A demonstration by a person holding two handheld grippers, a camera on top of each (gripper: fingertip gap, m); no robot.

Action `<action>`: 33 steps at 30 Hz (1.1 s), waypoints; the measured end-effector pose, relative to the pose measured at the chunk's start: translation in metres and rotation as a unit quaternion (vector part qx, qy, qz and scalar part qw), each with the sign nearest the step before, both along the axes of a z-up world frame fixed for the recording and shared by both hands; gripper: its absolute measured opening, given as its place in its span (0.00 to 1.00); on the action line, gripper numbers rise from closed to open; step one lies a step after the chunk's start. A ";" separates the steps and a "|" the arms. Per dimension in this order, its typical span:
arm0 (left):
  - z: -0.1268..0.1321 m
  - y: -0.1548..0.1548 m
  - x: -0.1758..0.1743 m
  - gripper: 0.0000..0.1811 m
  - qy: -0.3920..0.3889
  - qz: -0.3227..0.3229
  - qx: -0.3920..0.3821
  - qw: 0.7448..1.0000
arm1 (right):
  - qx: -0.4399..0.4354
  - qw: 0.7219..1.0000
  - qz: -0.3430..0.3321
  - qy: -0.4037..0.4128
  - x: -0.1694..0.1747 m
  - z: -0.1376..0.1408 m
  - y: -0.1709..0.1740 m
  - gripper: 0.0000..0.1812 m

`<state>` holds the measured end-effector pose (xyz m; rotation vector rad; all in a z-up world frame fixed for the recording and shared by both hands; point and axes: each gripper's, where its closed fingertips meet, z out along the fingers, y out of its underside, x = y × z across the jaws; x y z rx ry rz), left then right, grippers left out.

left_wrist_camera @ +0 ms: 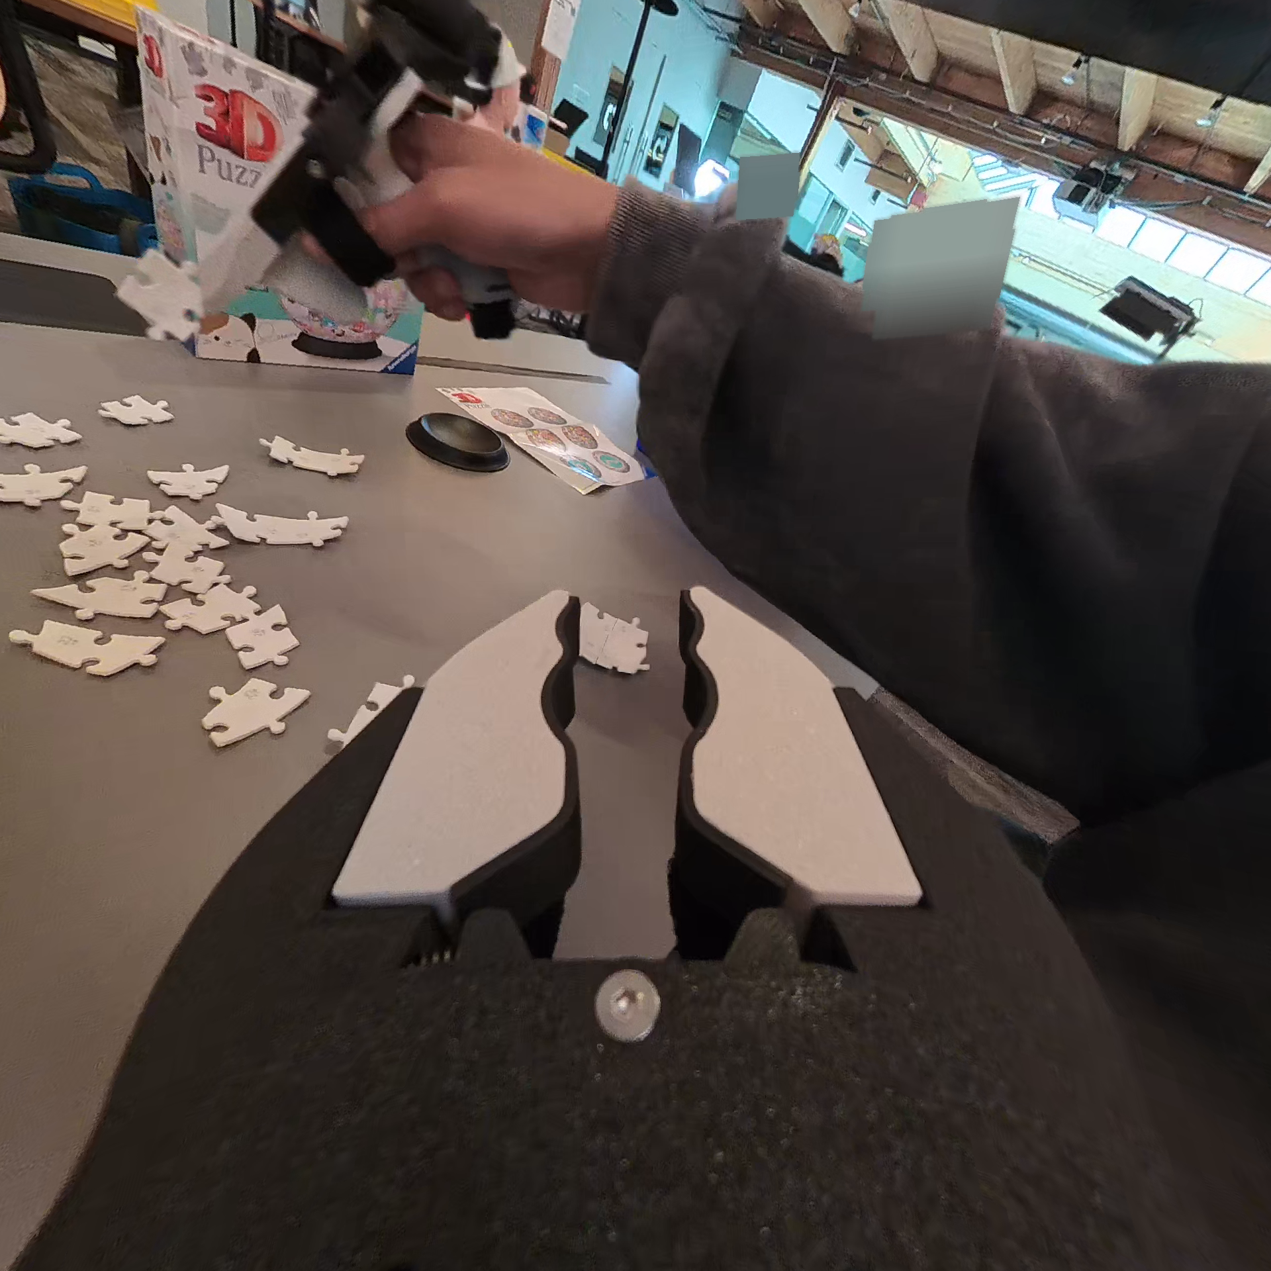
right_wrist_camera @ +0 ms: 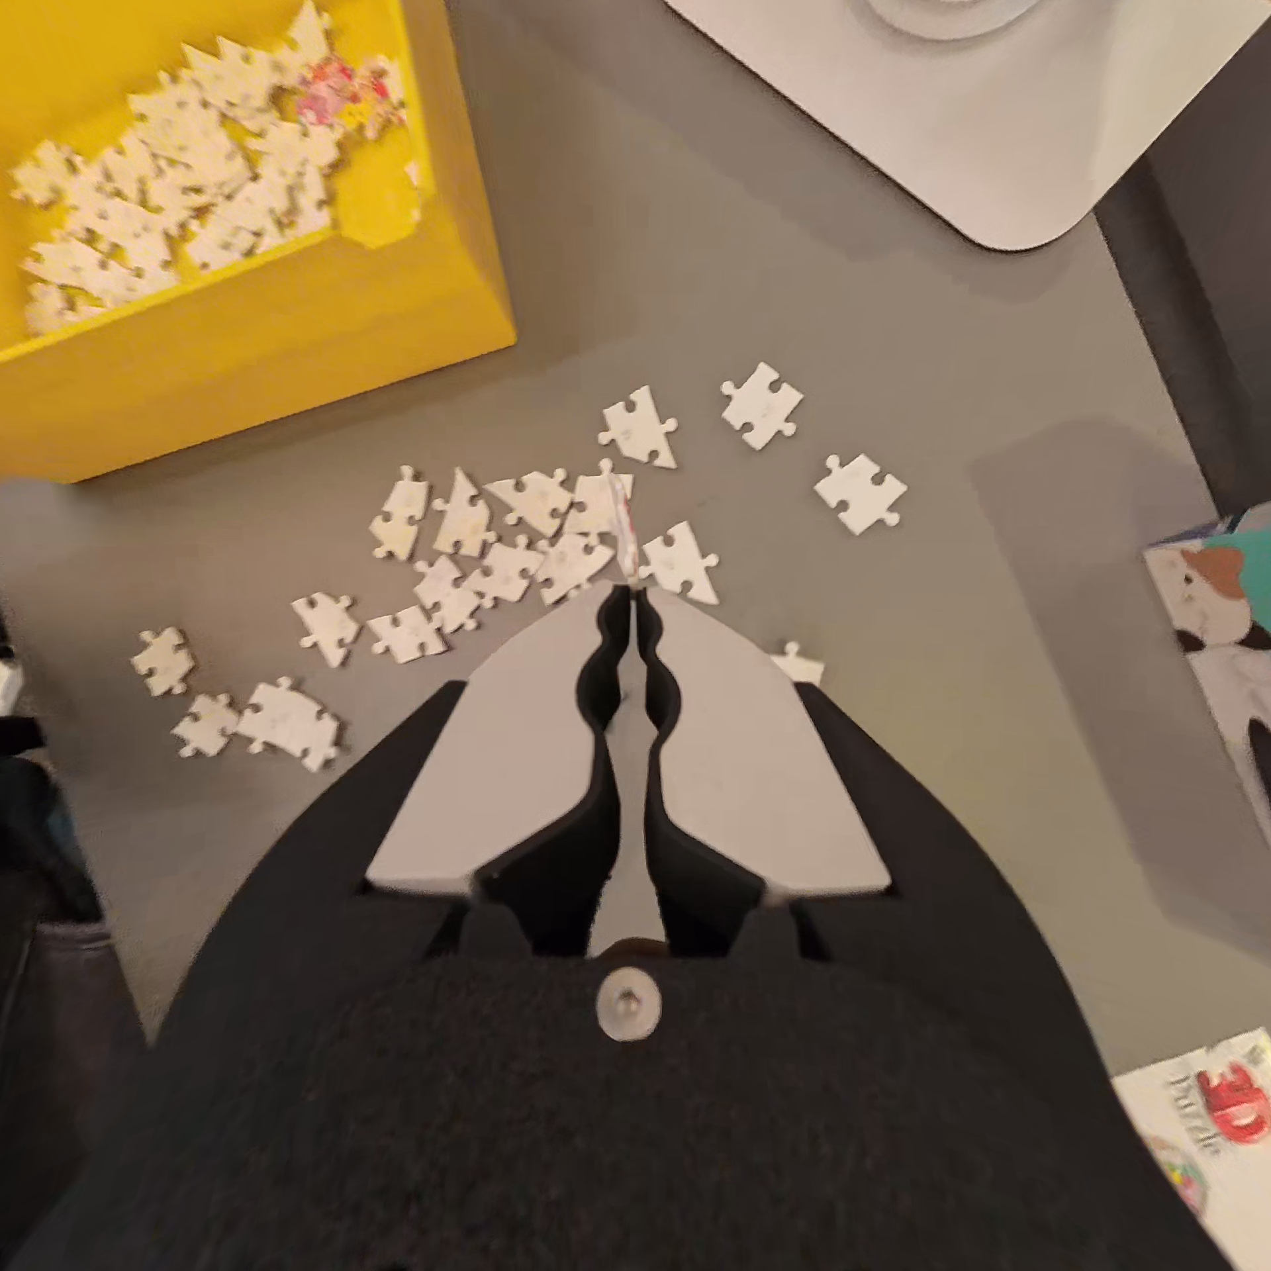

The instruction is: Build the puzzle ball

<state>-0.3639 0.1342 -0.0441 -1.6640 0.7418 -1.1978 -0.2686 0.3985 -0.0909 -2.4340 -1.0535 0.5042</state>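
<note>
My left gripper [left_wrist_camera: 629, 605] is open and low over the grey table [left_wrist_camera: 447, 564]. A joined pair of white puzzle pieces [left_wrist_camera: 614, 643] lies just beyond the gap between its tips. Several loose white pieces [left_wrist_camera: 186, 571] lie face down to the left. My right gripper [right_wrist_camera: 629, 595] is shut on one puzzle piece [right_wrist_camera: 622, 529], seen edge-on and held above the scattered pieces [right_wrist_camera: 509, 543]. In the left wrist view the right gripper [left_wrist_camera: 206, 282] is raised at the far left, gripped by a hand, with that piece [left_wrist_camera: 161, 302] hanging from its tips.
A yellow bin [right_wrist_camera: 275, 385] with several more pieces stands at the far left. The puzzle box [left_wrist_camera: 275, 206] stands at the back. A black ring stand [left_wrist_camera: 457, 443] and a printed leaflet [left_wrist_camera: 550, 437] lie nearby. A white base [right_wrist_camera: 997, 137] sits beyond. A grey sleeve [left_wrist_camera: 928, 550] crosses the right.
</note>
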 end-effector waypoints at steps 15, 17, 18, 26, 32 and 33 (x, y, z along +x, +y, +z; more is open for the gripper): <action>-0.015 0.018 0.000 0.15 0.004 -0.021 -0.036 0.999 | -0.199 0.954 0.225 -0.027 -0.075 -0.072 0.011 0.01; -0.016 0.020 -0.002 0.15 0.002 -0.020 -0.040 0.999 | -0.232 0.941 0.244 -0.034 -0.081 -0.079 0.007 0.01; -0.017 0.021 -0.002 0.15 0.002 -0.022 -0.044 0.999 | -0.237 0.938 0.249 -0.049 -0.080 -0.083 0.009 0.01; -0.021 0.028 -0.011 0.15 -0.004 -0.015 -0.057 0.998 | -0.231 0.932 0.267 -0.086 -0.082 -0.093 0.025 0.05; -0.019 0.034 -0.024 0.15 -0.009 0.004 -0.054 0.999 | -0.227 0.935 0.263 -0.074 -0.074 -0.080 0.021 0.08; -0.018 0.035 -0.028 0.15 -0.006 0.009 -0.048 0.999 | -0.221 0.939 0.257 -0.060 -0.072 -0.071 0.019 0.08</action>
